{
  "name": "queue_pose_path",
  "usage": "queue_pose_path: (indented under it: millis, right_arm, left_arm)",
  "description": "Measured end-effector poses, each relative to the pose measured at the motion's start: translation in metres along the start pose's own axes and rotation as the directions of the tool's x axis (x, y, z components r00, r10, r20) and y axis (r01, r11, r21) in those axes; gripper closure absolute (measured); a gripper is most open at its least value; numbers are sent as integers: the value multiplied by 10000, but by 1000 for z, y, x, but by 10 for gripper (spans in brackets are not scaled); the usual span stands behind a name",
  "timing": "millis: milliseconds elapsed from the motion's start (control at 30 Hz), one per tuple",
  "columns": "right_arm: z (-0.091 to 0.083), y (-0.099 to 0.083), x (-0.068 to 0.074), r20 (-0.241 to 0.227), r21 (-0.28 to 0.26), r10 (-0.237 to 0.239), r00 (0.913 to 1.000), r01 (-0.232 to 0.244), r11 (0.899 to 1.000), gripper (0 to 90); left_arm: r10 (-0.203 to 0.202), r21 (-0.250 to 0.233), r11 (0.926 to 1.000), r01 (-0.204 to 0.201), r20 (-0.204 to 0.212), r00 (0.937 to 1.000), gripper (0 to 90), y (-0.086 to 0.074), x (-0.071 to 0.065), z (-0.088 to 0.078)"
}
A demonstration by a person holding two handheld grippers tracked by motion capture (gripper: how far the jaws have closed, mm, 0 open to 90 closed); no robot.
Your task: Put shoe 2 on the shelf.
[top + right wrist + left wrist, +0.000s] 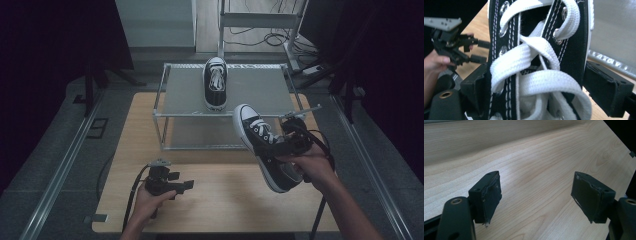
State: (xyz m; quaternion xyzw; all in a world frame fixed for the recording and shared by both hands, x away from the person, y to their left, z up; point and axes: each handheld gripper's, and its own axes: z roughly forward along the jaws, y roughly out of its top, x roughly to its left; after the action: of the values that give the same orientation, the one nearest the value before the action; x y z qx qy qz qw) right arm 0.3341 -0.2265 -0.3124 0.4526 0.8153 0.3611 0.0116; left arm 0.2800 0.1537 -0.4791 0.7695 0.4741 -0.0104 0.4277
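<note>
We hold the black sneaker (264, 150) in our right tool (289, 141), lifted clear of the table (220, 200) and just in front of the metal rack (250, 87), with its white toe tipped up toward the rack's top shelf. A second sneaker (215, 82) already sits upright on that shelf, toe toward us.

The right tool's jaws stand on either side of the laced upper, closed on the shoe across its white laces (534, 75). We judge the canvas there soft and giving, so the grip squeezes the sides in rather than biting on something stiff. The shoe looks light, but the rubber sole hangs low on the near side, so it may swing or droop in the grip. The laced throat seems a fair hold; the heel collar would be the stiffer choice.

Our right hand (312, 167) reaches forward with the wrist bent, the tool pointing left into the shoe. Our left hand (150, 200) rests low near the table's front edge, and the left tool (187, 185) points right with nothing between its jaws, which stand apart over bare wood.
</note>
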Motion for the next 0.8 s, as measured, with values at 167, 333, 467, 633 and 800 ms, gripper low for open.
queue_pose_path:
  millis: [167,333,467,633,800]
  right_arm:
    - [-1,14,-3,224,-179,140,9997,-136,9997,137]
    - [-1,29,-6,336,-247,297,9990,-289,9993,137]
    - [1,45,-9,518,-278,542,9972,-528,9982,138]
    - [6,64,-13,677,-351,851,9941,-828,9959,138]
    - [12,85,-14,978,-433,1146,9886,-1108,9929,138]
  left_arm:
    - [-13,-22,10000,13,-5,10000,239,0,0,0]
    - [-5,10,10000,4,34,10000,239,0,0,0]
    - [-15,8,10000,15,54,10000,239,0,1,0]
    - [-19,-3,10000,19,62,10000,239,1,1,-1]
    - [74,23,10000,-74,86,9999,240,1,-2,1]
